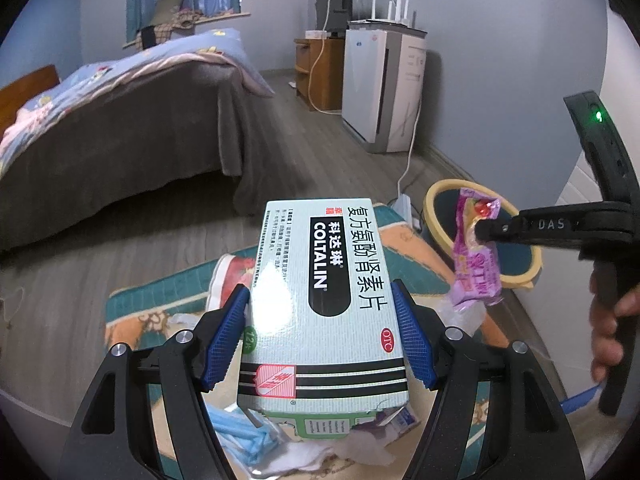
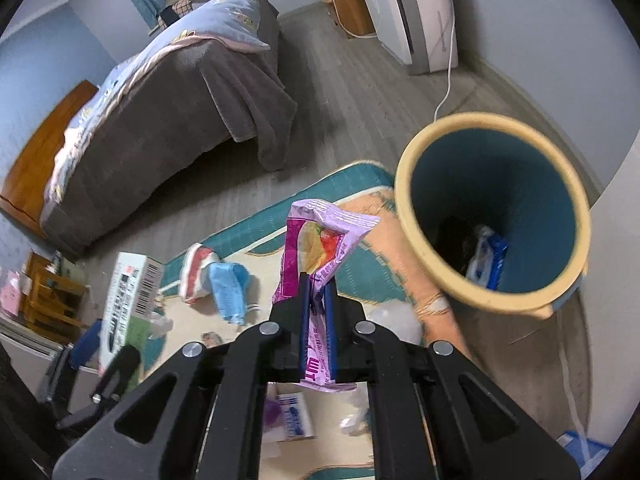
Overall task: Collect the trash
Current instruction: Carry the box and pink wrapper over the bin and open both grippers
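While the left gripper [image 1: 320, 328] clamps its 2 blue pads on the sides of a pale green medicine box [image 1: 320, 300] at the lower centre of the left wrist view, the box stands lifted above the patterned rug [image 1: 132, 312]. Below it, at the bottom of that frame, lie a blue face mask [image 1: 240, 436] and white tissue [image 1: 344, 456]. At the right of the same view the right gripper [image 1: 486, 229] reaches in level, its fingers shut tight on a purple snack wrapper [image 1: 476, 256] that hangs in front of the yellow-rimmed trash bin [image 1: 432, 204]. A hand [image 1: 608, 332] grips its handle at the right edge.

From the right wrist view, the wrapper [image 2: 316, 248] sticks up at centre between the closed pads, left of the bin [image 2: 404, 184], whose teal inside holds a blue-and-white packet [image 2: 490, 256]. A red-and-white pouch [image 2: 198, 270] lies on the rug at centre left.
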Available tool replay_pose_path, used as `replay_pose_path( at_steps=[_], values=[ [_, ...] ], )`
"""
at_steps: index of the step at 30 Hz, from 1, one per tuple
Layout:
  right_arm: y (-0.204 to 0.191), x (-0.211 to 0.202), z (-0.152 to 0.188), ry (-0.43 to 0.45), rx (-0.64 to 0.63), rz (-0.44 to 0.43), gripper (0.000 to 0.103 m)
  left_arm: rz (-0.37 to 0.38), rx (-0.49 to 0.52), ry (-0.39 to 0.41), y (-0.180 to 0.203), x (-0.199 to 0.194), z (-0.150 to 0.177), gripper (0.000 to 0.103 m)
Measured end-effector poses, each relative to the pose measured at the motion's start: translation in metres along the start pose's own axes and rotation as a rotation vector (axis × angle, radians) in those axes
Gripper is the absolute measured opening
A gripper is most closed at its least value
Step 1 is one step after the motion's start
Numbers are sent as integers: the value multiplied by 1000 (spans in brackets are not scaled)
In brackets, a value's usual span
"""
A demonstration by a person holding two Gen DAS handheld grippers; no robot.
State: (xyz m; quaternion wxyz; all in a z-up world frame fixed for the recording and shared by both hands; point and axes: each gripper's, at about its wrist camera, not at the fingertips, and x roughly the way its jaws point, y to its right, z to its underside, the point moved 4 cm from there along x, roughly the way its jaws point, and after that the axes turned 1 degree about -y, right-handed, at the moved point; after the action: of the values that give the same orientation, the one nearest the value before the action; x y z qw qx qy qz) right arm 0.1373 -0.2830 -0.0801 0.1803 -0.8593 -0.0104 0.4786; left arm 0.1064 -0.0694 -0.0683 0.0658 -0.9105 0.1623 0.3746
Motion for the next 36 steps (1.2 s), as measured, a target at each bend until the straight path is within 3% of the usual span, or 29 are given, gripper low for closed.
replay_pose_path(
  at_steps=[15,23,33,36],
  values=[
    [47,-27,-51,100,-155,169,6,-23,58,-1,21,20,-28,71],
    [81,-35,-70,123,-145,202,6,-10,98,1,39,37,-41,71],
    [143,-36,-81,144,-196,374,6,55,225,14,100,55,-68,71],
    [173,-24,-79,105,-121,388,6,82,269,0,121,66,-72,71]
  ],
)
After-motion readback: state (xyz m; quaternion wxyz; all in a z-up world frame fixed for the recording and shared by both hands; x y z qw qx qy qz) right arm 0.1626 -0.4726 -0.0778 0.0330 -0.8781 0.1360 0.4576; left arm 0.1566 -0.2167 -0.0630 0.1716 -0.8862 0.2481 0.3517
